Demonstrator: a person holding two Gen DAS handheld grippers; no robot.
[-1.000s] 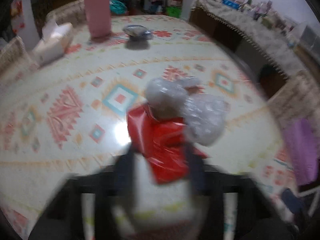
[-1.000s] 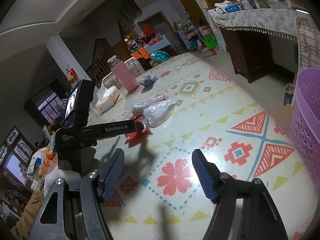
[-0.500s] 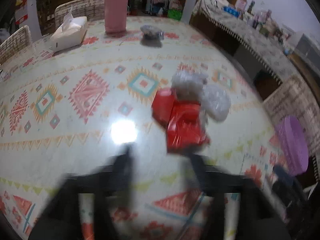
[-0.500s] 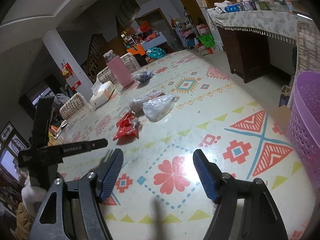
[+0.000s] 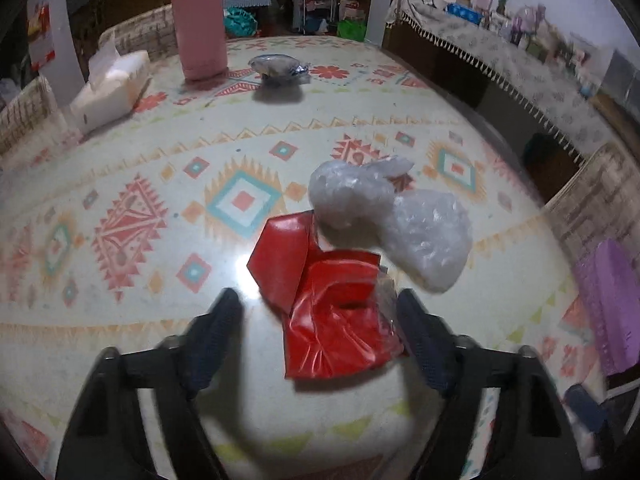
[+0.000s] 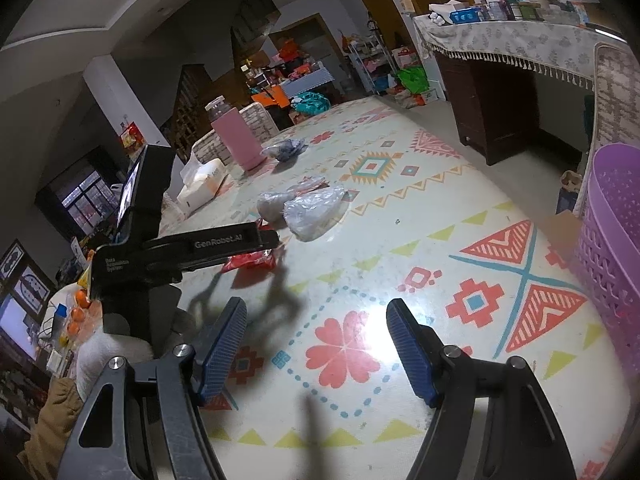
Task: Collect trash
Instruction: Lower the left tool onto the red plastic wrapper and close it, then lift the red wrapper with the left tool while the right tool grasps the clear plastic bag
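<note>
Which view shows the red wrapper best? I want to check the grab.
The left wrist view: the red wrapper lies large and crumpled between the left tongs. The right wrist view shows only a small red strip, partly hidden behind the left tool's body.

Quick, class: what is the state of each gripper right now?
Left gripper: open, jaws just closing around the red wrapper, not gripping yet.
Right gripper: open, empty.

This is a lived-in home: a dining table under a glossy patterned tablecloth (image 6: 440, 208) holds a white tissue box (image 5: 110, 90) and a tall pink bottle (image 5: 199, 28), beside a sideboard draped in fringed floral cloth (image 6: 520, 46) crowded with jars, with cluttered shelves of household goods (image 6: 372, 68) behind.
</note>
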